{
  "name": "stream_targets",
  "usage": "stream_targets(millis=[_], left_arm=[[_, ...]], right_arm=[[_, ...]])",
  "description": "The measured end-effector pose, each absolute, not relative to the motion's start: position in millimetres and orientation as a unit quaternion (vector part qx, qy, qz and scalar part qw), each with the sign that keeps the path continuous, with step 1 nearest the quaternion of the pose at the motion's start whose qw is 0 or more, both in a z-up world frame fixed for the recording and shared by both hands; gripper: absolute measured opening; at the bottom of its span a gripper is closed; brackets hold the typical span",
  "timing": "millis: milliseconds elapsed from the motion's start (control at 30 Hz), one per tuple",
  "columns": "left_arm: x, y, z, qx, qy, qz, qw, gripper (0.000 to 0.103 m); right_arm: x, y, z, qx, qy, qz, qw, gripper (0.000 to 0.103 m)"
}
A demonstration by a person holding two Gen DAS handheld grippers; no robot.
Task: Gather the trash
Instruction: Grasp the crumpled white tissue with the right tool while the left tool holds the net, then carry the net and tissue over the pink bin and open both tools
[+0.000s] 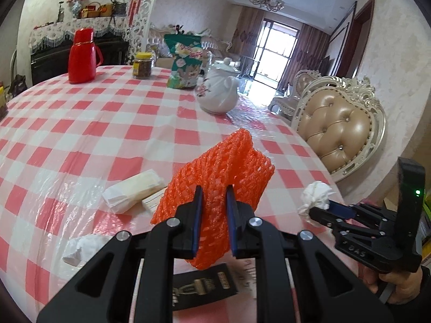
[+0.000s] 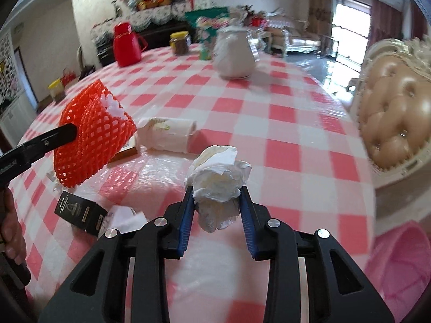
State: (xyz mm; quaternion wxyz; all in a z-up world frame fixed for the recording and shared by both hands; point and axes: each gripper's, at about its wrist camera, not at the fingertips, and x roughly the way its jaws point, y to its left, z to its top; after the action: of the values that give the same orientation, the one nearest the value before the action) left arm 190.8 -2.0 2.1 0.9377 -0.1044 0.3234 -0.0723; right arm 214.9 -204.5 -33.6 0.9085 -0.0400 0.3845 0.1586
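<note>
The left gripper (image 1: 214, 196) pinches an orange foam net (image 1: 215, 172); the right gripper (image 2: 216, 196) clamps a crumpled tissue (image 2: 219, 180). Open checked tablecloth (image 2: 269, 123) stretches ahead, its edge curving off right of the right gripper, a pink bin (image 2: 401, 263) just beyond.

The right gripper (image 1: 319, 210) has the letters "DAS" on its black body. Print on the black box (image 1: 204, 285) and green bag (image 1: 186, 62) is unreadable.
</note>
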Motion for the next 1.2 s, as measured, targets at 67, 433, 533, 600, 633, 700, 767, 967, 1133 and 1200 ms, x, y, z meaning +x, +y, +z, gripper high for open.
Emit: stream_targets(millis=[67, 433, 533, 600, 633, 700, 767, 967, 1133, 1200], left_arm=[[188.8, -7.2, 6.5, -0.103, 0.319, -0.079, 0.939, 0.016], [175.0, -69.7, 34.7, -0.08, 0.296, -0.135, 0.942, 0.016], [172.1, -94.4, 37.3, -0.071, 0.296, -0.155, 0.94, 0.016], [171.0, -113.9, 37.1, -0.065, 0.298, -0.172, 0.937, 0.016], [170.8, -124.7, 36.5, -0.061, 0.299, -0.18, 0.935, 0.016], [169.7, -145.3, 34.9, -0.055, 0.302, -0.197, 0.931, 0.016], [168.2, -161.9, 33.6, -0.048, 0.304, -0.208, 0.929, 0.016], [165.3, -215.5, 28.7, -0.029, 0.31, -0.247, 0.918, 0.016], [163.8, -258.2, 25.7, -0.019, 0.315, -0.276, 0.908, 0.016], [161.6, -272.6, 26.2, -0.015, 0.316, -0.287, 0.904, 0.016]], right_arm=[[203.2, -222.3, -25.8, -0.03, 0.373, 0.139, 0.917, 0.033], [155.1, -303.3, -14.3, -0.003, 0.348, 0.06, 0.936, 0.033], [142.0, -327.6, -13.8, 0.005, 0.342, 0.037, 0.939, 0.033], [136.2, -341.2, -14.2, 0.011, 0.341, 0.026, 0.94, 0.033], [131.9, -350.8, -15.0, 0.016, 0.34, 0.018, 0.94, 0.033], [124.4, -366.9, -16.6, 0.023, 0.338, 0.002, 0.941, 0.033], [117.3, -382.8, -17.2, 0.027, 0.333, -0.018, 0.942, 0.033], [97.9, -422.9, -19.1, 0.037, 0.32, -0.074, 0.944, 0.033], [90.7, -448.3, -27.4, 0.053, 0.322, -0.092, 0.941, 0.033], [89.3, -453.4, -29.8, 0.054, 0.323, -0.096, 0.94, 0.034]])
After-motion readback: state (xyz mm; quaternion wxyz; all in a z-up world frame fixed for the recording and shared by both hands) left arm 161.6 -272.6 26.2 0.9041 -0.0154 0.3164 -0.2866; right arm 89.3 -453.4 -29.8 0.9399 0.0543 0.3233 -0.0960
